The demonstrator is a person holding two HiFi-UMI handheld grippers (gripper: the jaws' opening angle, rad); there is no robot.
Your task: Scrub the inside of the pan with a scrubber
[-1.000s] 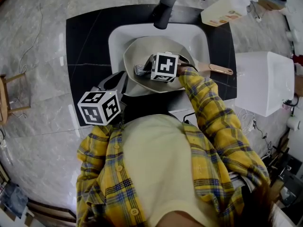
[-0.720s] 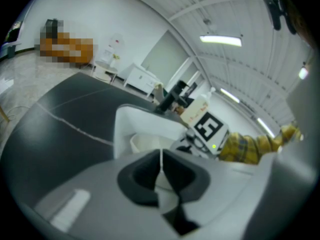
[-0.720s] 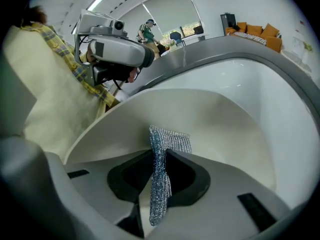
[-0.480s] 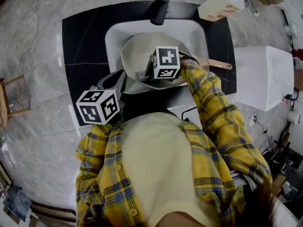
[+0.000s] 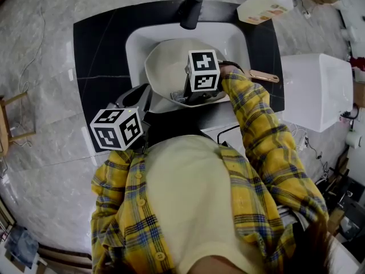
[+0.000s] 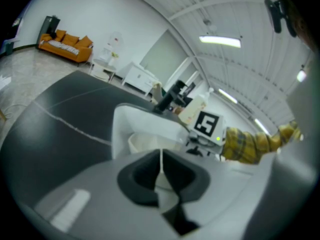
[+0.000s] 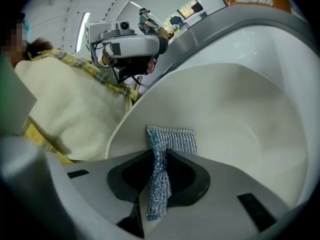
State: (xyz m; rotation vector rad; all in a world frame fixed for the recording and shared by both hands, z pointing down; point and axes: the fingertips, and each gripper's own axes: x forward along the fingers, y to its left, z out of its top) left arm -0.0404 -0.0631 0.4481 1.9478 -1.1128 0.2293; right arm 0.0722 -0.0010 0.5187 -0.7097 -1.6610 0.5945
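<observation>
Silver-blue mesh scrubber [image 7: 167, 141] sits pinched between the jaws of your right gripper [image 7: 160, 166], which are clamped on its middle. The free end fans out flat against the inner wall of the pan [image 7: 235, 129], just below the rim on the side nearest your body.

From the head view, the cream pan [image 5: 162, 67] rests inside the white sink [image 5: 136, 41], with its copper-toned handle [image 5: 263, 76] pointing to 3 o'clock over the sink's edge. Your right gripper works at the pan's 5 o'clock, and its marker cube hides the contact point in this view.

Your left gripper [image 6: 161, 169] has its jaws pressed together with nothing between them. It is held apart from the pan, at 7 o'clock of the sink, above the near edge of the black countertop [image 5: 97, 50].

A dark faucet [image 5: 191, 7] stands at the sink's 12 o'clock. A pale jug [image 5: 265, 4] lies at 1 o'clock on the countertop's far corner. A white bin [image 5: 316, 93] stands at 3 o'clock, just beside the countertop.
</observation>
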